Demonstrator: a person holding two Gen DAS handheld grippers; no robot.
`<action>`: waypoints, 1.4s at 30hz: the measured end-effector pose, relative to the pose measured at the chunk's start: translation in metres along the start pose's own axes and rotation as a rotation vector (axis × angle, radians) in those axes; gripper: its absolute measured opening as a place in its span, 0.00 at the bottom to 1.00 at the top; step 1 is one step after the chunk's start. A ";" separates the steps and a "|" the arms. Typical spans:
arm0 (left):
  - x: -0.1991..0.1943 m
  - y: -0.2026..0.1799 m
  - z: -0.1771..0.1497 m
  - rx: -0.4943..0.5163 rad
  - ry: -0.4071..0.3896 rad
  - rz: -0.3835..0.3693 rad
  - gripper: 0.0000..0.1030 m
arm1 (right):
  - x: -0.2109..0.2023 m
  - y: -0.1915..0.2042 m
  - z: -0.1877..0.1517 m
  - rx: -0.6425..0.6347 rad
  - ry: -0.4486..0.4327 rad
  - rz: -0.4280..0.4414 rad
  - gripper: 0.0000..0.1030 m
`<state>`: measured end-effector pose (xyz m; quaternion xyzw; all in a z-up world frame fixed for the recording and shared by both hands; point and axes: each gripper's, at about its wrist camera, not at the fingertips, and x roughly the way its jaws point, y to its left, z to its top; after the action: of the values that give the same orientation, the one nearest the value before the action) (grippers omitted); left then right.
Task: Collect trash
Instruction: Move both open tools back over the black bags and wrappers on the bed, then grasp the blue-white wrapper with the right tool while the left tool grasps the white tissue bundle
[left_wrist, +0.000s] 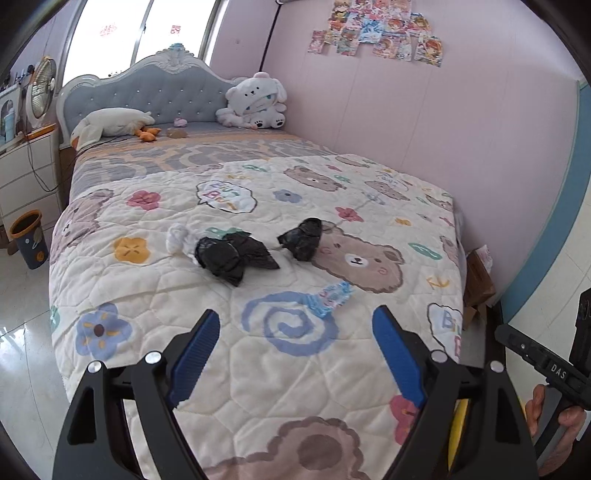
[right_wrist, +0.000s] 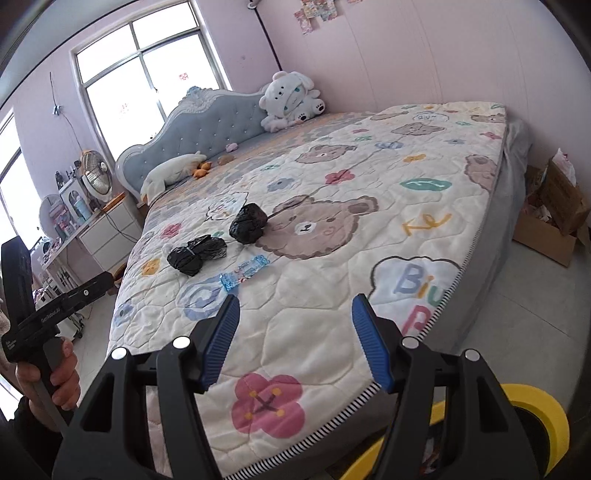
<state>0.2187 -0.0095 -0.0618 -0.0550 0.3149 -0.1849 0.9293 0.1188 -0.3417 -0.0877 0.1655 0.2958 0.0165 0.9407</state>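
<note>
Two hand-held grippers with black frames and ribbed blue pads were recorded above the foot of a bed. The left gripper (left_wrist: 295, 347) had its jaws spread wide with nothing between them, its pads clear of the quilt. The right gripper (right_wrist: 295, 339) stood moderately open, likewise empty and touching nothing. A person's hand (right_wrist: 55, 376) gripped the handle of the left unit, seen from the right wrist camera.

Beyond the fingertips lay the cream quilted bedspread printed with bears and flowers (left_wrist: 147, 288). Nearest the grippers was a crumpled light-blue plastic wrapper (left_wrist: 332, 297), lying on the quilt beside a blue spiral print. Further on was a pair of knotted black plastic bags (left_wrist: 232, 254) touching each other, with a crumpled white tissue wad (left_wrist: 178, 238) just beside them on their left. A separate crumpled black plastic bag (left_wrist: 303, 238) lay near them to the right, at the edge of a printed bear's head.

On the floor left of the bed stood a dark blue waste bin with an orange rim (left_wrist: 29, 238), well apart from the trash.
</note>
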 end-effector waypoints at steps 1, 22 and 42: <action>0.003 0.007 0.002 -0.003 -0.003 0.016 0.79 | 0.009 0.006 0.002 -0.008 0.008 0.009 0.59; 0.097 0.150 0.064 -0.114 0.011 0.242 0.79 | 0.195 0.069 0.025 -0.070 0.171 0.066 0.66; 0.210 0.163 0.076 -0.131 0.124 0.145 0.73 | 0.260 0.085 0.029 -0.125 0.267 0.051 0.61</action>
<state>0.4688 0.0612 -0.1554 -0.0812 0.3864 -0.0991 0.9134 0.3550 -0.2372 -0.1812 0.1106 0.4123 0.0806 0.9007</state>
